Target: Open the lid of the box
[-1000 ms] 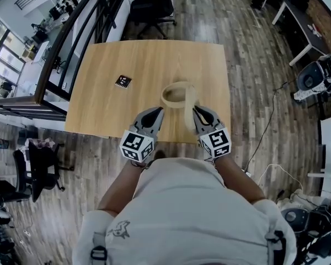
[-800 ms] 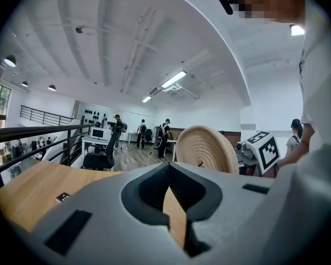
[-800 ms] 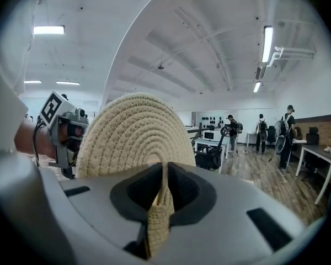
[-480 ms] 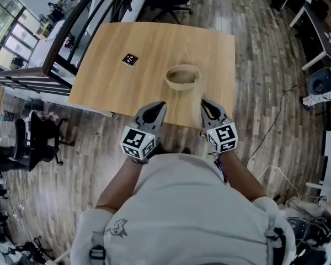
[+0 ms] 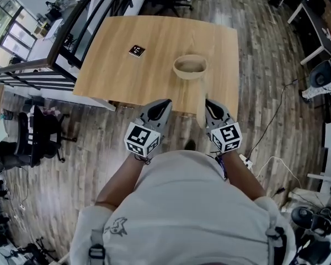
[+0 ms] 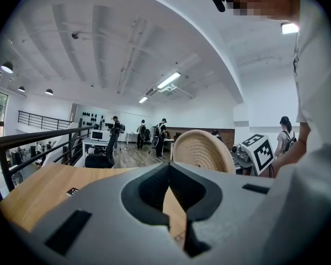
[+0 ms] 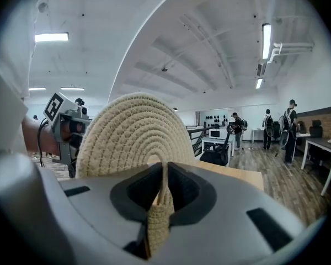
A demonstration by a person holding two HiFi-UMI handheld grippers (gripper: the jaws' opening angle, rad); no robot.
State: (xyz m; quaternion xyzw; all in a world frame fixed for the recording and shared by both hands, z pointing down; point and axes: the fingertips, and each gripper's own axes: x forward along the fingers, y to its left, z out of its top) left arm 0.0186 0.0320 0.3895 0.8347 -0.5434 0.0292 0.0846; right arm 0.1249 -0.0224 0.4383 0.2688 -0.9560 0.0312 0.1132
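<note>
the pale rectangular wooden desk lies at my twelve o'clock, and both tools hang off its near edge, over the plank floor. on the desk, toward its two o'clock side, sits the round woven rope box, open at the top with nothing covering it. its round coiled rope lid is off the box and well apart from it. it stands on edge at the six o'clock side of the box, and in the left gripper view it shows at one o'clock.

the right tool is pinching the lid by its rim, the rope edge squeezed between the pads. the left tool is pressed together on nothing, at nine o'clock of the lid. a small black square marker tile lies at ten o'clock of the box.

as i judge it, the opening itself is done. all that could be left is to set the lid down somewhere.
</note>
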